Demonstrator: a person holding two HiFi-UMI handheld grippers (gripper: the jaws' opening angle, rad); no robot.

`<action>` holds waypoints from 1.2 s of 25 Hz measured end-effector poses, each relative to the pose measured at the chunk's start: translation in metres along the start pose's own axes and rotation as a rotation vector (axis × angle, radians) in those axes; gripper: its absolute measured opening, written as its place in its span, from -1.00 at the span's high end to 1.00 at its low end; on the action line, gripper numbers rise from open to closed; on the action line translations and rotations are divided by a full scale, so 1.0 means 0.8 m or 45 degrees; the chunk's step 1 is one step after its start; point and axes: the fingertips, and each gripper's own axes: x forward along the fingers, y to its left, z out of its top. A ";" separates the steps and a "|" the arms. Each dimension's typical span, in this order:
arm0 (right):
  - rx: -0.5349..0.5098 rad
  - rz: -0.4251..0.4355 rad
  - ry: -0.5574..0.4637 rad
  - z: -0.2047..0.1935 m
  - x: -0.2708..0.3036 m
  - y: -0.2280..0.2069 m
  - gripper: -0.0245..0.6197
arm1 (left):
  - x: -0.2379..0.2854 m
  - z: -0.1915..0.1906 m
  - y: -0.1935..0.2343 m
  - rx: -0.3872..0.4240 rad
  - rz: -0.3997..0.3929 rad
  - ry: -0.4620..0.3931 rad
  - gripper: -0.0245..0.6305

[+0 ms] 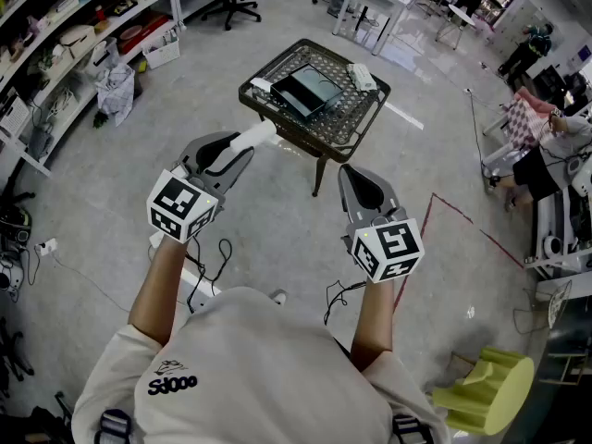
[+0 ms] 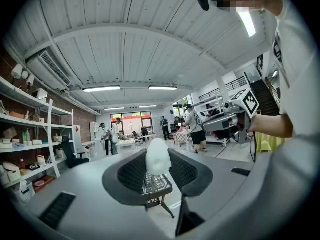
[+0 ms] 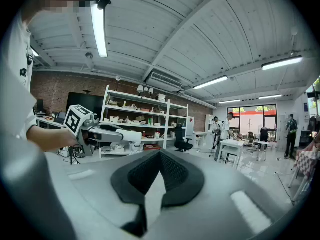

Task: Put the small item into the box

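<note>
Head view: pinches the white small item [image 1: 259, 135] in the left hand-held gripper [image 1: 239, 148], up in the air short of the wire-mesh surface [image 1: 342, 123]. Black box [image 1: 310, 89] on that surface, well apart from the small item. Right hand-held gripper [image 1: 348, 176] pressed together, empty.

Left gripper view: pads clamped on the small item [image 2: 158, 156], with the surface [image 2: 157, 186] beyond and lower.

Right gripper view: jaw tips together, nothing between. Off to the side, probably the same small item [image 3: 129, 135], tiny here.
</note>
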 end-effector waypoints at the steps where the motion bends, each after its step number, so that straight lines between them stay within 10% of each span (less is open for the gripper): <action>1: 0.000 0.001 -0.001 0.000 -0.001 -0.001 0.89 | 0.002 0.001 -0.001 0.005 -0.002 -0.001 0.51; 30: -0.011 0.024 0.014 -0.038 -0.037 -0.075 0.89 | 0.038 0.009 -0.055 0.008 0.098 -0.017 0.51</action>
